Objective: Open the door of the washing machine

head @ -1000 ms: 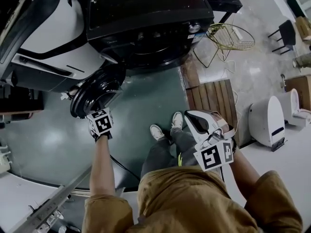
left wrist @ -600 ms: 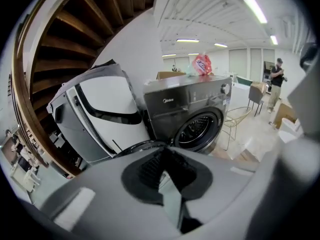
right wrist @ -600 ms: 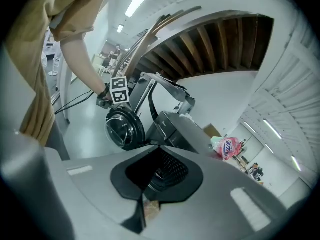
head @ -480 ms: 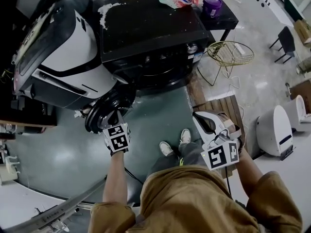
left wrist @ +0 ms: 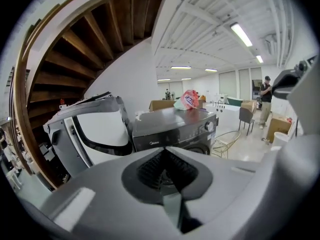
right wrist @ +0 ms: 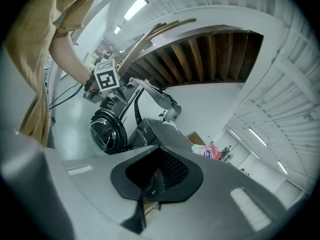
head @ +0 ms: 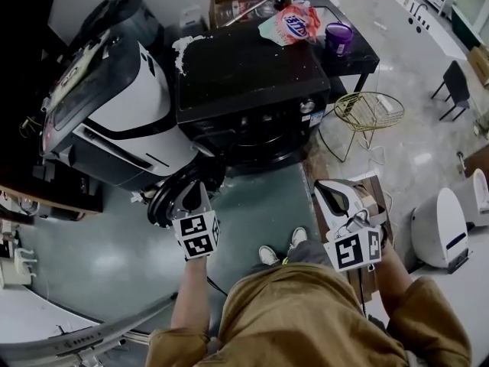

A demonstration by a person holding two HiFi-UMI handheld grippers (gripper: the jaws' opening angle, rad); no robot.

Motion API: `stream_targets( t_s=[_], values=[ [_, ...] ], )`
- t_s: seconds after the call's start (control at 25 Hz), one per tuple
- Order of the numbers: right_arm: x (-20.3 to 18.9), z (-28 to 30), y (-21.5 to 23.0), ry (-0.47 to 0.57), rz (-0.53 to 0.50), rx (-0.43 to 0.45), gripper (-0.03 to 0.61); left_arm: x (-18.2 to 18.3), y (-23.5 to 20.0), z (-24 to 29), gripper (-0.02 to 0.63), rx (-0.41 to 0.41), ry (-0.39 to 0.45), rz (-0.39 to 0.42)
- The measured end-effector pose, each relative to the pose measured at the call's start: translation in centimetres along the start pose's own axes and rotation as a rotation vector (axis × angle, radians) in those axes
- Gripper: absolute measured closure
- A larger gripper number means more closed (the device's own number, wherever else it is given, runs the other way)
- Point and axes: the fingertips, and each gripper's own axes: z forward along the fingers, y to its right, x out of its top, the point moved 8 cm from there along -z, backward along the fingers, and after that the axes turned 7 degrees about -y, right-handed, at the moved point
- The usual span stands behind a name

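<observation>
The washing machine (head: 252, 90) is a black front loader. Its round door (head: 177, 193) is already open, swung out from the front of the machine towards the person's left, with its glass bowl showing in the right gripper view.

The left gripper (head: 191, 197) is held just beside the door's outer rim, in front of the machine. I cannot tell whether it touches the rim. Its 2 fingers are clenched together with nothing between them, and the machine's front fills the view beyond them.

The right gripper (head: 328, 193) is held well apart from the door, off the machine's right front corner. Its fingers are also pressed together and hold nothing.

A pink bag (head: 294, 23) lies at the back of the machine's top. A purple cup (head: 338, 37) stands on the dark tabletop (head: 359, 52) just beside it. A gold wire chair (head: 367, 109) stands near the machine's right side.
</observation>
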Motion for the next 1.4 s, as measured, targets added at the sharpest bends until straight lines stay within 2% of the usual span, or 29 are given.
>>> stream_targets(
  t_s=[0.32, 0.56, 0.8, 1.04, 1.4],
  values=[
    [0.3, -0.7, 2.3, 0.035, -0.037, -0.001, 0.574, 4.4, 0.4, -3.4, 0.554, 0.012, 0.096, -0.031],
    [1.2, -0.2, 4.2, 0.06, -0.001, -0.023, 0.574, 6.1, -0.3, -5.3, 0.554, 0.054, 0.142, -0.055],
    [2.0, 0.3, 5.7, 0.072, -0.014, -0.024, 0.574, 7.9, -1.4, -7.1, 0.554, 0.074, 0.192, -0.08],
    [1.9, -0.1, 8.2, 0.061, 0.001, -0.061, 0.574, 9.1, -1.4, -8.1, 0.554, 0.068, 0.233, -0.089],
    [1.1, -0.4, 12.1, 0.048, 0.022, -0.142, 0.574, 11.9, -1.1, -9.4, 0.554, 0.063, 0.337, -0.117]
  ],
)
